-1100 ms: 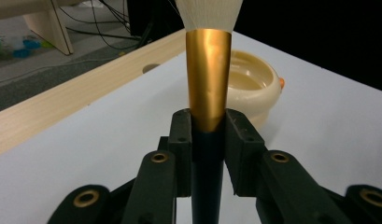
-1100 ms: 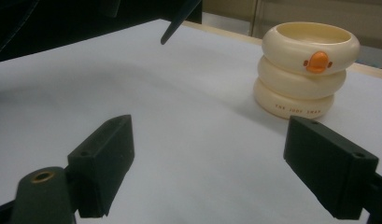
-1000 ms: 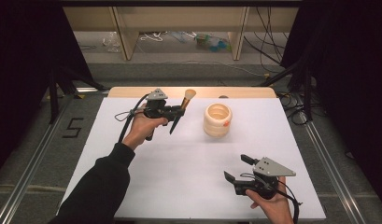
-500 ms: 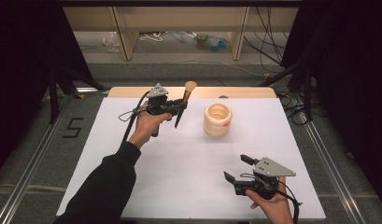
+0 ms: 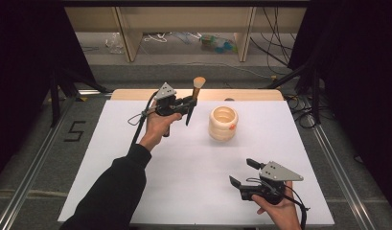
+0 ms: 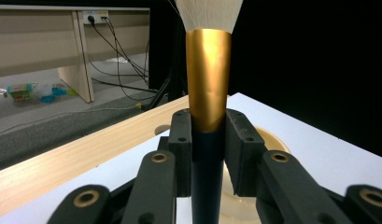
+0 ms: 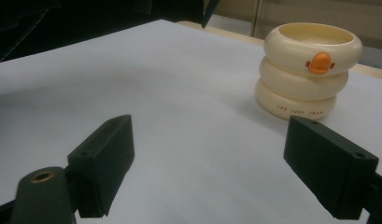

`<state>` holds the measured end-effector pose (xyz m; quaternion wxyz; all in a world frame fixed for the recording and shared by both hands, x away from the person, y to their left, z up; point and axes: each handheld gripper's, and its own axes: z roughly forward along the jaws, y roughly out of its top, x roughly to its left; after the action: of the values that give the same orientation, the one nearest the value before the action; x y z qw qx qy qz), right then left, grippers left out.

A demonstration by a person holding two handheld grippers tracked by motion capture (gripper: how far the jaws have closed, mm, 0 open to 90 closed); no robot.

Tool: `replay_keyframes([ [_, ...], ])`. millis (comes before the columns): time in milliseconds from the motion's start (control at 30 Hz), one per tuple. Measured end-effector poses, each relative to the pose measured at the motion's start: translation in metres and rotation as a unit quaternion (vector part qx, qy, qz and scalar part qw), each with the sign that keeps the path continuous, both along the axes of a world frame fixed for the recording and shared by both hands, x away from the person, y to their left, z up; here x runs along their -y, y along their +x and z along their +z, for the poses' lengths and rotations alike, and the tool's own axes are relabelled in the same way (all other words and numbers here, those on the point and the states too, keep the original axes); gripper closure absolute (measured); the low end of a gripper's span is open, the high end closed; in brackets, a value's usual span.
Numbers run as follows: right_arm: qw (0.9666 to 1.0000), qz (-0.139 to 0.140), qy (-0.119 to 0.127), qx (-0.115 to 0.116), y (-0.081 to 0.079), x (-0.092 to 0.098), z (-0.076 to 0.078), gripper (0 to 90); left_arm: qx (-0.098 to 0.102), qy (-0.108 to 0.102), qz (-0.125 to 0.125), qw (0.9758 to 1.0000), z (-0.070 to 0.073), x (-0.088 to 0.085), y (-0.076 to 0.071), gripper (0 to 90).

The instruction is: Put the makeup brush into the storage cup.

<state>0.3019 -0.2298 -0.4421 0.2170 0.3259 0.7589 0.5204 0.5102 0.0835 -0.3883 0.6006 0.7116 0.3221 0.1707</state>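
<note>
My left gripper (image 5: pixel 188 103) is shut on a makeup brush (image 5: pixel 194 99), held above the far left part of the table with the bristles up. In the left gripper view the brush (image 6: pixel 208 84) shows a gold ferrule, pale bristles and a dark handle clamped between the jaws. A cream ringed cup (image 5: pixel 223 123) with an orange duck bill stands just right of the brush. My right gripper (image 5: pixel 241 173) rests open near the front right edge. From there the cup (image 7: pixel 307 70) stands ahead to the right, beyond the gripper (image 7: pixel 221 158).
White paper (image 5: pixel 193 167) covers the wooden table (image 5: pixel 136 94). Beyond the far edge are the floor, wooden furniture legs, cables and a plastic bag with bottles (image 5: pixel 217 43). Dark curtains flank both sides.
My left gripper has lifted and carried the brush a little away and right, turning it more upright. The right gripper has stayed still.
</note>
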Motion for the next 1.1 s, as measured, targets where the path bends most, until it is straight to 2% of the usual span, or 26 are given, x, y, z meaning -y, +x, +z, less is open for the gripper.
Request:
replay_keyframes([
  [67,0.9999,-0.002,0.005,-0.009,-0.001,0.0,0.0,17.1,0.002,-0.012,0.002,0.9999,-0.001,0.004,0.001,73.9],
  [200,1.0,-0.001,0.002,0.002,0.0,0.0,0.0,17.1,0.006,-0.015,0.003,0.9999,-0.002,0.007,0.002,73.9],
  [300,1.0,0.003,-0.002,-0.006,0.0,0.0,0.001,17.1,0.01,-0.024,0.004,0.9997,0.001,0.012,0.002,73.9],
  [367,1.0,0.004,-0.002,-0.002,0.0,0.0,0.001,17.1,0.013,-0.023,0.003,0.9996,0.002,0.014,0.002,73.9],
  [533,1.0,0.003,-0.002,-0.002,0.0,0.0,0.001,17.1,0.022,-0.025,0.001,0.9994,0.007,0.025,0.002,73.9],
  [600,1.0,0.005,-0.003,-0.001,0.0,0.0,0.001,17.1,0.025,-0.034,-0.001,0.9991,0.01,0.034,0.003,73.9],
  [767,1.0,0.006,-0.001,-0.002,0.0,0.0,0.001,17.1,0.03,-0.026,-0.009,0.9992,0.012,0.05,0.004,73.9],
  [1100,0.9999,0.009,0.001,-0.004,0.0,-0.001,0.001,17.1,0.032,-0.029,-0.012,0.999,0.015,0.067,0.009,73.9],
])
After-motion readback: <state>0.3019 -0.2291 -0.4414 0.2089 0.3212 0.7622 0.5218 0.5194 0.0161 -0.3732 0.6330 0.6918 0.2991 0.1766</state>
